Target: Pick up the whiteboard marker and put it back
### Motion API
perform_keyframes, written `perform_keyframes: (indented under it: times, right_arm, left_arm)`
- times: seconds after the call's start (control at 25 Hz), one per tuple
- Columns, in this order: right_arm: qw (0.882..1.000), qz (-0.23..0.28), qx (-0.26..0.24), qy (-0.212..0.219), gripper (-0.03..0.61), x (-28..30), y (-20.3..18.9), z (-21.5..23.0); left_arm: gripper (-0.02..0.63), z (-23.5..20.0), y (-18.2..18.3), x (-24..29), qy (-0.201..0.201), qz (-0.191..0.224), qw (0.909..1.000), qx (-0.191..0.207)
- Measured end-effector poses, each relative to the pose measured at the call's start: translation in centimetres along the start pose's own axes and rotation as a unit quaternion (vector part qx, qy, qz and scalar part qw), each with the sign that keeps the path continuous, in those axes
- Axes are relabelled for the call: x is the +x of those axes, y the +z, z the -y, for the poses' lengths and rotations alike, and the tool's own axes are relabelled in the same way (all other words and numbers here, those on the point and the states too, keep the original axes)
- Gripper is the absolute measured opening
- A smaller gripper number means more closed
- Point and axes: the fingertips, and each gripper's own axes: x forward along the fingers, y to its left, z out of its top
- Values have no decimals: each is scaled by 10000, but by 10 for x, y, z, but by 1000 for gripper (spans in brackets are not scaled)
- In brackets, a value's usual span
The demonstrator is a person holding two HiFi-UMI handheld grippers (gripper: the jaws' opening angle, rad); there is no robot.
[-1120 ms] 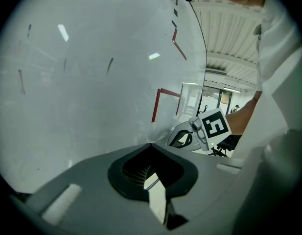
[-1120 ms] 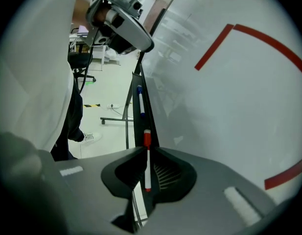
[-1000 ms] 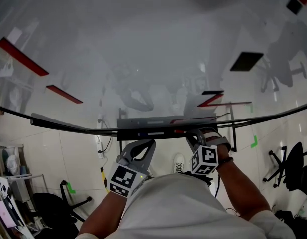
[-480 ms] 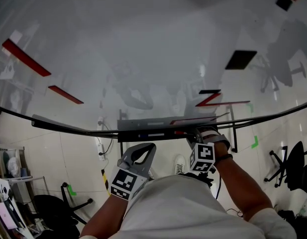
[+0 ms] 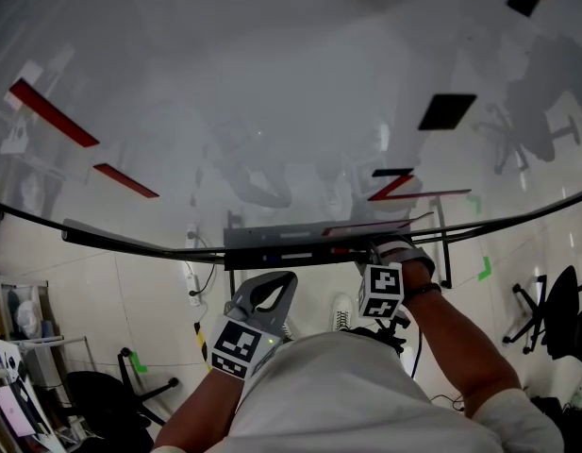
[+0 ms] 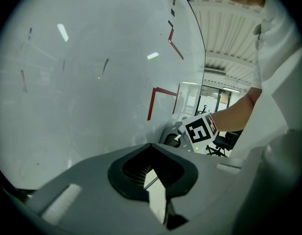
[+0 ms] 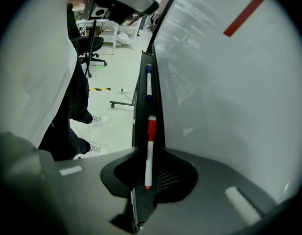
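Dim overhead light glares off the whiteboard [image 5: 272, 83]; fisheye edges vignetted black.

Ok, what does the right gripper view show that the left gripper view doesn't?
Only the right gripper view: a red-capped marker between the jaws of the right gripper, lined up with the tray, a blue marker farther along it, and the person's shoes on the floor. Only the left gripper view: the left gripper, jaws together and empty, and the right gripper's marker cube. Both: the whiteboard with red lines and the person's white shirt.
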Motion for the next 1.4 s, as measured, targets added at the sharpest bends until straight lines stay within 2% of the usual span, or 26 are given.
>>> perform_keyframes:
  times: [0.4,0.8,1.12,1.4]
  right_arm:
    - [10000,-5,-17,5,41,2,-1,-1]
    - [9996,13,-157,-243,40,-9,0,3]
    - [9967,440,419,-548,40,-45,9,12]
    - [9931,643,819,-536,40,-54,12,6]
  left_arm:
    - [17,2,-1,-1,-1,-14,10000,-17]
    - [17,3,0,1,-5,7,10000,-36]
    - [17,6,1,2,-77,25,9999,-89]
    - [17,6,2,2,-59,57,9999,-120]
